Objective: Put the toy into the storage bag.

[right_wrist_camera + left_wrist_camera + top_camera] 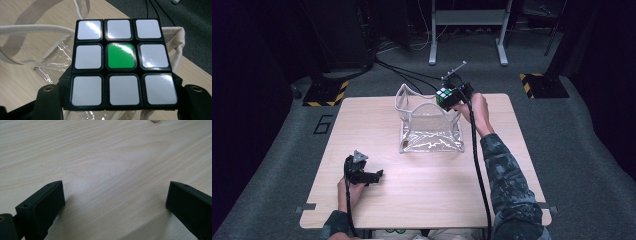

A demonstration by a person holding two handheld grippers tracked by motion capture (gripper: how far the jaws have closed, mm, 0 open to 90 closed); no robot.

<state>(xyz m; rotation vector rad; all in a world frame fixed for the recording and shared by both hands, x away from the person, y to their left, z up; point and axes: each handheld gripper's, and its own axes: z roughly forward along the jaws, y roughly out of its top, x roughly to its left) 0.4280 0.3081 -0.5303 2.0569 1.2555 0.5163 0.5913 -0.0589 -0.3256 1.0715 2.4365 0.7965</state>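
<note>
While the left tongs (377,174) gape, the right tongs (451,98) clamp a cube (121,63) above the clear bag (429,131).

Left hand (348,192) rests low at the near left, its left gripper (373,176) lying level and pointing right, jaws spread wide apart with nothing between them. Right forearm stretches far forward, right hand (477,112) raised, and the right gripper (447,98) has its jaws clamped on a load.

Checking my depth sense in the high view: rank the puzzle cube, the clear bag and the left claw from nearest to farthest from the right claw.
1. Puzzle cube, clamped in the right claw.
2. Clear bag, just below, mid-table.
3. Left claw, at the table's near left.
</note>
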